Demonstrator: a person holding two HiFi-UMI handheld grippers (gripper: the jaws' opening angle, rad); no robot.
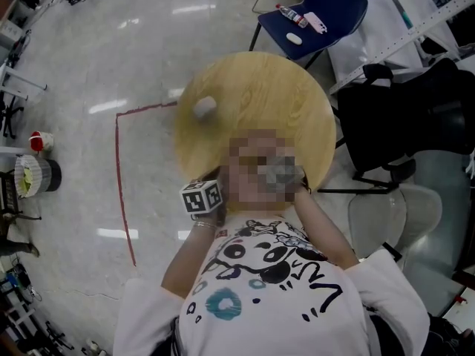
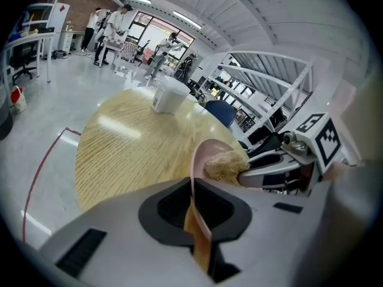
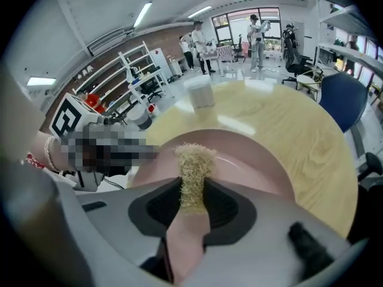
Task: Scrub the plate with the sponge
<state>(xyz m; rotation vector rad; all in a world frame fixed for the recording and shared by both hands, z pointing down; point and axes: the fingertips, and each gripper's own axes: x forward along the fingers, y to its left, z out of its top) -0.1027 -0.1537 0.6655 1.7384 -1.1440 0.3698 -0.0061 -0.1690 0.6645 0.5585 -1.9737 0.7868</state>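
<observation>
My left gripper (image 2: 194, 220) is shut on the rim of a pink plate (image 2: 206, 160), which it holds edge-on above the round wooden table (image 2: 131, 148). My right gripper (image 3: 191, 220) is shut on a sponge (image 3: 194, 166) with a pink body and a tan scrub side. That scrub side presses on the plate's face (image 3: 251, 160). In the left gripper view the sponge (image 2: 224, 166) sits against the plate, with the right gripper (image 2: 269, 169) behind it. In the head view only the left gripper's marker cube (image 1: 202, 198) shows; a mosaic patch covers the plate.
A white cup (image 1: 204, 107) stands at the far side of the table (image 1: 252, 95). A blue chair (image 1: 319, 6) with small items is beyond it, and a black chair (image 1: 401, 124) is to the right. Red tape (image 1: 119, 169) marks the floor at left. People stand far off (image 2: 108, 26).
</observation>
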